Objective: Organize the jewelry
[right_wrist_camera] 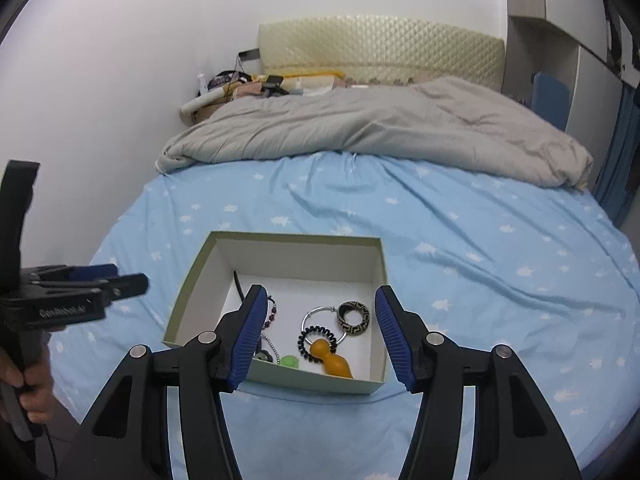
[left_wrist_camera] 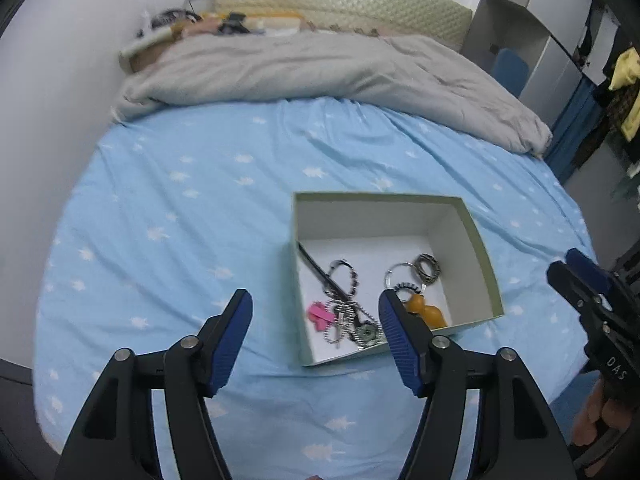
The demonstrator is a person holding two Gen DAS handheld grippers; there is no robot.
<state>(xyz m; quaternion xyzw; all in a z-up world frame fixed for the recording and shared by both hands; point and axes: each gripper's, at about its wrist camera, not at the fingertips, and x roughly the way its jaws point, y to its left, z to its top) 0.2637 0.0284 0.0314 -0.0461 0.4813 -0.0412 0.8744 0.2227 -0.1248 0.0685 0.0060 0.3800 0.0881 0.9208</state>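
Now your left gripper (left_wrist_camera: 316,312) and right gripper (right_wrist_camera: 320,308) both hang spread wide, holding nothing, above the near edge of the pale green cardboard box (right_wrist_camera: 192,268) on the star-printed blue bedsheet (right_wrist_camera: 480,248). Inside it lie an orange gourd-shaped pendant (right_wrist_camera: 332,360), a patterned black ring (right_wrist_camera: 354,318) and silver hoops (right_wrist_camera: 318,318); a rumpled grey duvet (right_wrist_camera: 380,132) lies well beyond.

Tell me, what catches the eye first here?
An open box sits on a blue star-print sheet, holding a jumble of jewelry, notably an orange gourd charm and a patterned ring. Both tongs, left and right, gape open before it.
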